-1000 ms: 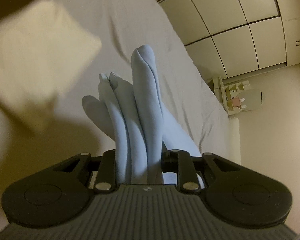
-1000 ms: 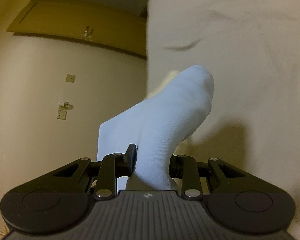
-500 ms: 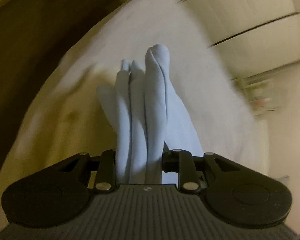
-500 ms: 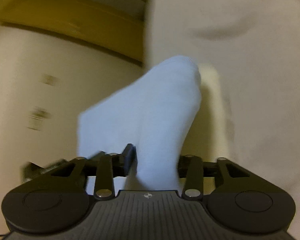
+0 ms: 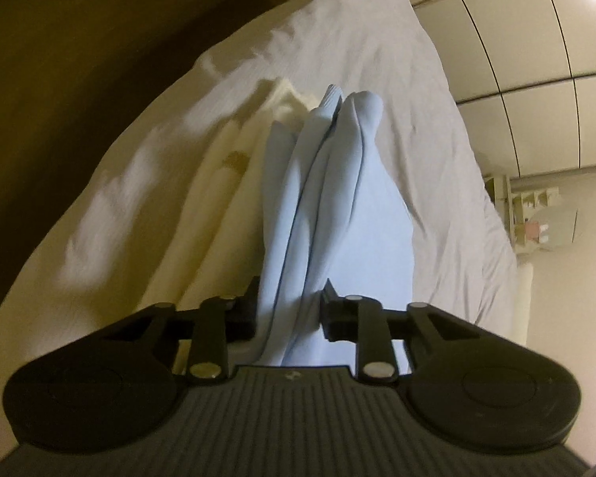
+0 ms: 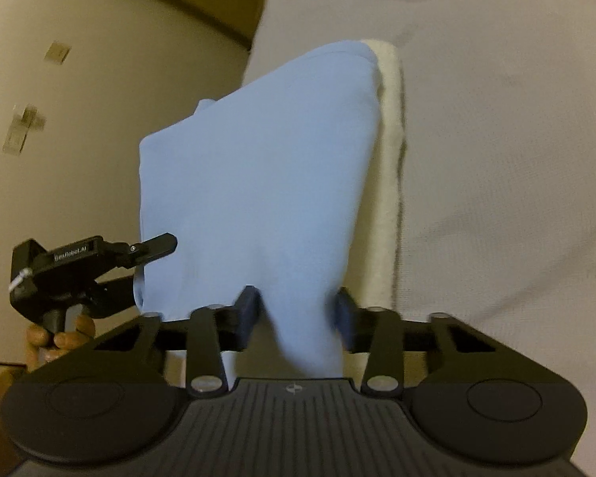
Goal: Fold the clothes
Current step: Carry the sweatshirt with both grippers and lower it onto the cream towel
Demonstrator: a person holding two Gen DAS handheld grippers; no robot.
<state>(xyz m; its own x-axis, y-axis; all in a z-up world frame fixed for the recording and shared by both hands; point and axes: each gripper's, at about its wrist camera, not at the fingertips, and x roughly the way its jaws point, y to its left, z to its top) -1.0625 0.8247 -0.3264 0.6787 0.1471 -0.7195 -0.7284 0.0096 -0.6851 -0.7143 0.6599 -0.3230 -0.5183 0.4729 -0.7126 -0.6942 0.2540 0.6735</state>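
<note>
Both hands have carried the folded light-blue garment down until it hangs just over the cream folded garment at one o'clock on the bed, the left gripper pinching bunched folds and the right gripper, jaws just narrowing, pinching its edge, so setting down seems next.

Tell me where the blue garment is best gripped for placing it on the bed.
At its bunched near edge, coming from the near side: the blue garment gathers into thick folds there, one end in each gripper, and hangs toward the bed.
</note>
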